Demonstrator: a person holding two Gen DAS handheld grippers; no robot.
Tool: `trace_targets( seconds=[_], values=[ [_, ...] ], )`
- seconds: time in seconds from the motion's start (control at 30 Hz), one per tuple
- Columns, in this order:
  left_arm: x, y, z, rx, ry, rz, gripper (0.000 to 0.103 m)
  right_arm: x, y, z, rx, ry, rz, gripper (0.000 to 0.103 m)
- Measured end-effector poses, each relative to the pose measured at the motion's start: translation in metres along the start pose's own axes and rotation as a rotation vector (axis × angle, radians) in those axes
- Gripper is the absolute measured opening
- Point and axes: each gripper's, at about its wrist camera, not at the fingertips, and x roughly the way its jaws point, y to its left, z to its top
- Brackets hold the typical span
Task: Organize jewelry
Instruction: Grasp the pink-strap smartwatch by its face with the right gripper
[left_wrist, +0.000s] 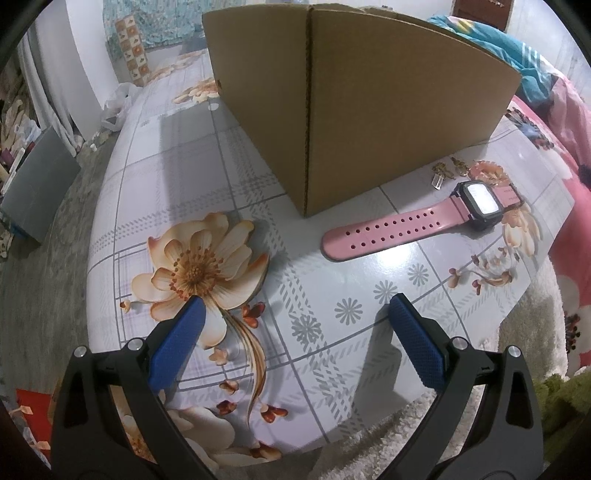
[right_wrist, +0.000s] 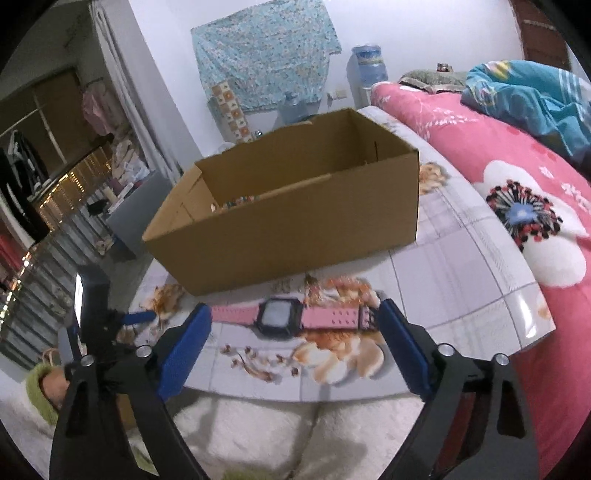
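Right gripper (right_wrist: 291, 319): held above the near edge of the table, its 2 blue-padded fingers (right_wrist: 183, 349) spread wide and clasping nothing.
Watch versus right fingers: the pink watch (right_wrist: 284, 316) is seen lying flat just past the fingertips, crosswise to them, its dark square face roughly centred in the gap; the strap ends are lined up with the 2 tips, and whether they touch cannot be told because the view is blurred.
Left gripper (left_wrist: 295, 306): seen released, its 2 fingers (left_wrist: 177, 343) wide apart over the flowered tabletop (left_wrist: 332, 288), with nothing between them.
Watch versus left fingers: the watch (left_wrist: 417, 218) is placed well beyond the tips and off to the right, clear of both pads.
Left gripper in the right view: its blue fingertip (right_wrist: 138, 317) is glimpsed at the left, near the strap's end but apart from it.
Small jewelry: a few gold-coloured pieces (left_wrist: 448, 170) are found just behind the watch, between it and the box wall; their kind is too small to tell.
Cardboard box (right_wrist: 288, 221): stood open on the table behind the watch; small colourful items (right_wrist: 236, 202) are visible on its floor.
Bedding: a pink flowered cover (right_wrist: 517, 206) is spread to the right of the table.
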Motion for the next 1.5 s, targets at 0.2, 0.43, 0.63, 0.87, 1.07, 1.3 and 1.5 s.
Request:
trace_targets(
  seconds=[0.2,0.43,0.63,0.87,1.07,1.3,1.5],
  values=[
    [-0.003,-0.001,-0.004,0.014,-0.034,-0.008,0.096,0.02,0.015,-0.002,-0.173,0.054,0.05,0.077],
    [-0.008,-0.003,-0.008,0.054,-0.072,-0.009,0.095,0.057,0.035,0.006,-0.392,0.139,0.069,0.074],
    [-0.031,-0.027,-0.013,0.194,-0.215,-0.042,0.084,0.078,0.042,0.013,-0.52,0.219,0.085,0.074],
    [-0.026,-0.067,-0.01,0.355,-0.231,-0.076,0.051,0.104,0.054,0.007,-0.687,0.331,0.096,0.069],
    [-0.023,-0.081,-0.005,0.404,-0.243,-0.107,0.047,0.114,0.05,0.006,-0.733,0.406,0.113,0.051],
    [-0.019,-0.095,-0.006,0.491,-0.248,-0.064,0.047,0.121,0.03,0.028,-0.621,0.478,0.252,0.05],
    [-0.011,-0.107,-0.002,0.524,-0.233,-0.042,0.047,0.12,0.011,0.041,-0.478,0.524,0.389,0.05]
  ],
)
